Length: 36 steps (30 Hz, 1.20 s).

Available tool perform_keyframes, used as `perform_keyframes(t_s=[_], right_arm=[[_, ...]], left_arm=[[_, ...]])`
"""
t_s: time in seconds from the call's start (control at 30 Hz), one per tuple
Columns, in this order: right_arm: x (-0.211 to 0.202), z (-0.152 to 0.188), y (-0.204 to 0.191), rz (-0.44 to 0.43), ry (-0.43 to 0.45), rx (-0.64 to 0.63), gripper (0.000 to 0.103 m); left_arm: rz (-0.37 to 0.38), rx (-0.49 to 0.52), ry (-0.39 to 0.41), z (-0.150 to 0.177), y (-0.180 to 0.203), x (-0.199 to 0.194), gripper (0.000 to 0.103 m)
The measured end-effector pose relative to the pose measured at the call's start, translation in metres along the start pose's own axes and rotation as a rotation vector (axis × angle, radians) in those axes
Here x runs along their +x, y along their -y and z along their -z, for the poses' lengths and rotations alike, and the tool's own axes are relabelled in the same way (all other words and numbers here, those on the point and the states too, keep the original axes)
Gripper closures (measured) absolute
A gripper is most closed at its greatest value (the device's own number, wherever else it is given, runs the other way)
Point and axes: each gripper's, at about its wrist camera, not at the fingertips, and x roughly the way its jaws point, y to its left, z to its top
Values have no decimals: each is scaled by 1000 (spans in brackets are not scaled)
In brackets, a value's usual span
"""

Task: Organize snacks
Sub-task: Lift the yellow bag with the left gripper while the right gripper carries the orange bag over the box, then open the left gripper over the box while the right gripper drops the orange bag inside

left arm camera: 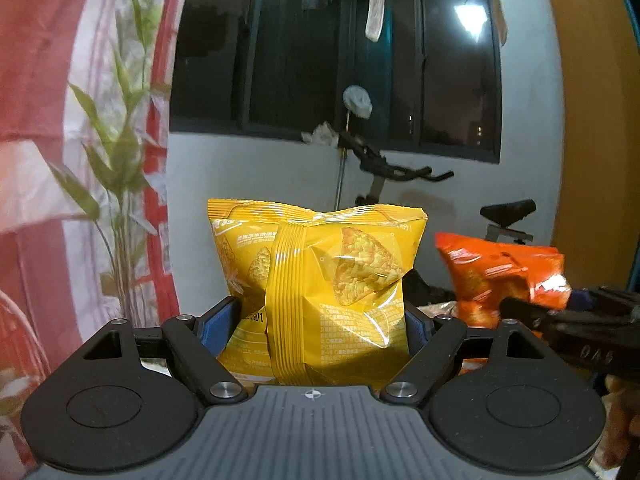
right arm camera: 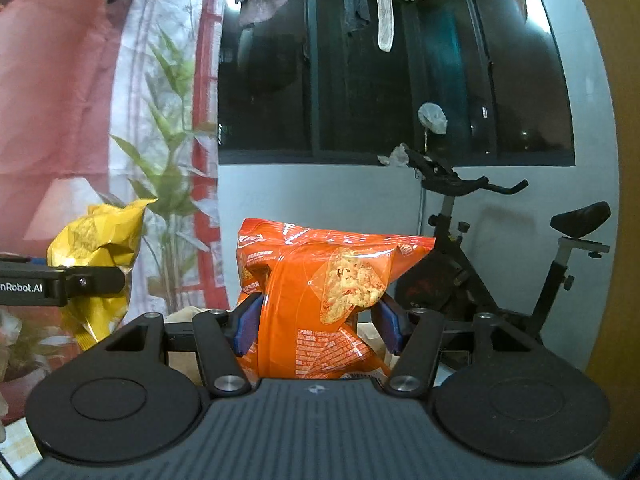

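My left gripper (left arm camera: 316, 320) is shut on a yellow chip bag (left arm camera: 320, 272), held upright in the air between its blue pads. My right gripper (right arm camera: 318, 324) is shut on an orange chip bag (right arm camera: 320, 292), also held upright. In the left wrist view the orange bag (left arm camera: 500, 276) shows at the right with the right gripper's black body beside it. In the right wrist view the yellow bag (right arm camera: 96, 248) shows at the left behind the left gripper's black finger (right arm camera: 92, 280).
An exercise bike (right arm camera: 472, 248) stands against the white wall under a dark window (right arm camera: 360, 92). A green plant (left arm camera: 116, 184) and a red and white curtain (left arm camera: 40, 120) are at the left. Clothes hang overhead. An orange door (left arm camera: 592, 120) is at the right.
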Motion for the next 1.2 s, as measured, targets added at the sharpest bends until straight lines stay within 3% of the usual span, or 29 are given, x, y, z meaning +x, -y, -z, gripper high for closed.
perform_keyframes(t_s=[0.27,0.6,0.67,1.2], right_arm=[[43,18,-17,-44,-141,-83,42],[52,33,-2,-85,-261,-4,38],[51,33,0,-88,-271,2,32],[5,31,2,-126,-236,53,24]], left_arm=[[30,-52,-103,7,-15,41,18],[20,-26,-168,12,-18,61,15],[20,-32,-171,12,-20,60,15],[52,-107,-126,5,-42,2,15]])
